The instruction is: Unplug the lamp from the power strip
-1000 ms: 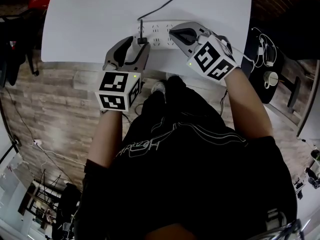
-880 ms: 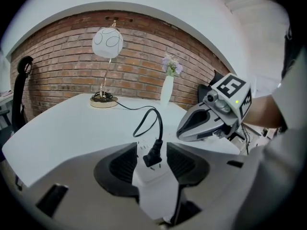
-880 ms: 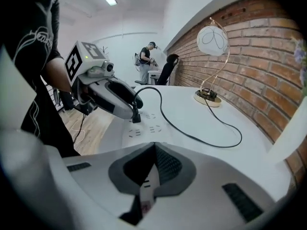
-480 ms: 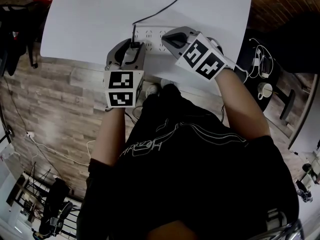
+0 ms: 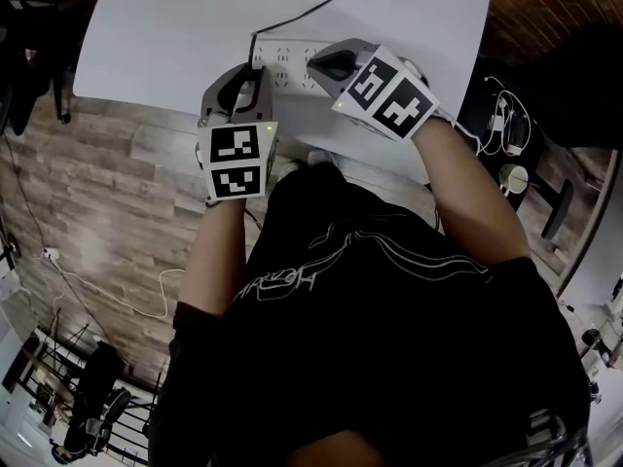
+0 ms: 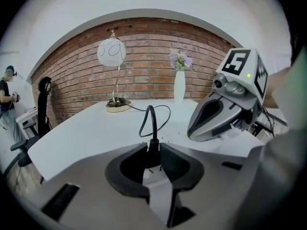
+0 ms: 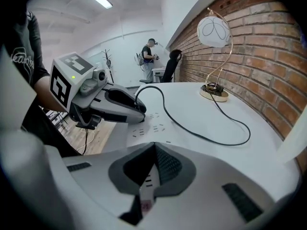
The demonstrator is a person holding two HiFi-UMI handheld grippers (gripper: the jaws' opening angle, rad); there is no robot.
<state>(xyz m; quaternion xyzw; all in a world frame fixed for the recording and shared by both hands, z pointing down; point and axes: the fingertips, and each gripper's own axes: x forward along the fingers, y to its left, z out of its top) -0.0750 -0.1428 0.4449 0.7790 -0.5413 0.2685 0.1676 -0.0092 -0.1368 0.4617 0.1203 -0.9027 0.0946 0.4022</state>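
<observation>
A white power strip point(image 5: 290, 62) lies near the front edge of the white table point(image 5: 175, 37). The lamp's black plug point(image 6: 153, 146) stands upright in it, and its cable point(image 6: 146, 116) loops back to the globe lamp point(image 6: 112, 53) at the far side. My left gripper point(image 6: 153, 151) has the plug between its jaws, which are closing, with the pads touching both sides of the plug. My right gripper point(image 7: 154, 144) is shut with nothing held, its tips down over the strip point(image 7: 146, 124), right of the left gripper point(image 7: 137, 115).
A white vase with flowers point(image 6: 179, 80) stands at the back by the brick wall. A black chair point(image 6: 44, 104) is at the table's left end. A person point(image 7: 149, 59) stands far off in the room. Cables and a cup point(image 5: 513, 176) lie on the floor at right.
The left gripper's jaws have come in around the plug from wide open. Both grippers sit slightly further left and up in the head view.
</observation>
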